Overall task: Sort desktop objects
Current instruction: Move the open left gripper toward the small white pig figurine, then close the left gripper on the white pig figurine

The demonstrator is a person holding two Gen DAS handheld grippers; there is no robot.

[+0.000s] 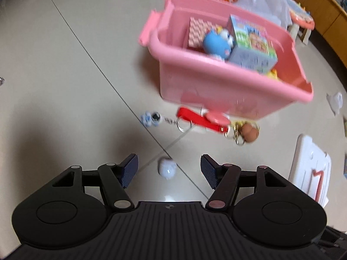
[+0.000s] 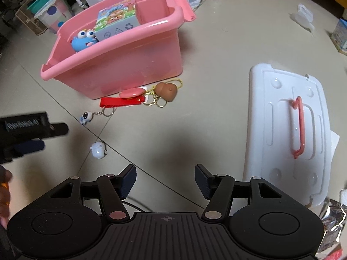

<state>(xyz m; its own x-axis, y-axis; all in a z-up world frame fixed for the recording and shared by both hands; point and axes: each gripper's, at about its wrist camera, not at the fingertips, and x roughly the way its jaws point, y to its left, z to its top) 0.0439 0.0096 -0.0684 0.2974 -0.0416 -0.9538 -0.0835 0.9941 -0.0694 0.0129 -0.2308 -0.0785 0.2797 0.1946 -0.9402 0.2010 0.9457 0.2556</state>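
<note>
both the left gripper (image 1: pixel 169 171) and right gripper (image 2: pixel 166 181) gape wide, holding nothing. the pink bin (image 2: pixel 121 65) hides its lower contents; the left view is blurred.

pink bin (image 1: pixel 216 80) blurred; white lid (image 1: pixel 310 169) edge-cropped

We've got the bin (image 2: pixel 121 49) sitting on the floor (image 2: pixel 216 65), with a box (image 2: pixel 118 20) and a toy (image 2: pixel 83 41) in it. Keychains (image 2: pixel 134 99) lie right against its front side, a small figure (image 2: pixel 98 149) further forward, and the lid (image 2: pixel 286 134) well off to the right.
</note>
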